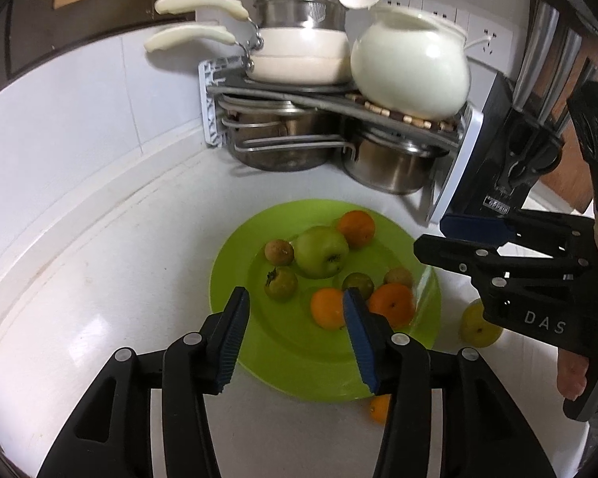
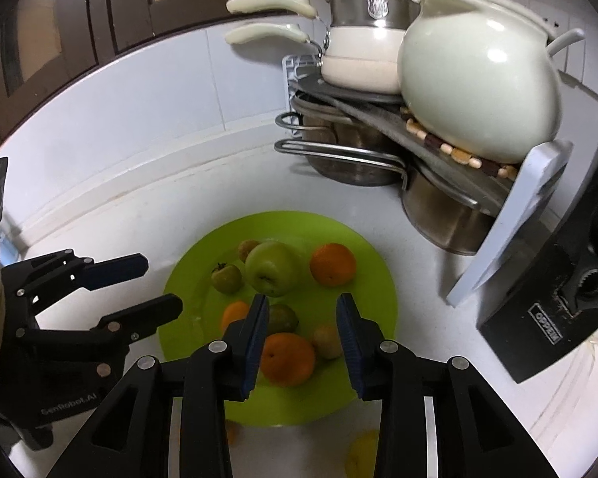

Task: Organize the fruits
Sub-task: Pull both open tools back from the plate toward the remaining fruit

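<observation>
A lime-green plate (image 1: 295,370) (image 2: 372,279) on the white counter holds a green apple (image 1: 321,251) (image 2: 271,267), three oranges, one of them at the back (image 1: 357,227) (image 2: 333,265), and several small brownish-green fruits. My left gripper (image 1: 295,302) hovers over the plate's near edge, open, with nothing between its fingers. My right gripper (image 2: 303,300) is open above an orange (image 2: 287,358) that lies on the plate; its pads do not press on it. Off the plate lie a yellow-green fruit (image 1: 476,324) (image 2: 362,454) and a small orange (image 1: 378,408).
A corner rack (image 1: 331,95) behind the plate carries steel pots, a cream saucepan (image 1: 299,53) and a white jug (image 1: 410,69) (image 2: 478,79). A black knife block (image 1: 510,151) (image 2: 546,310) stands at the right. Tiled wall runs along the left.
</observation>
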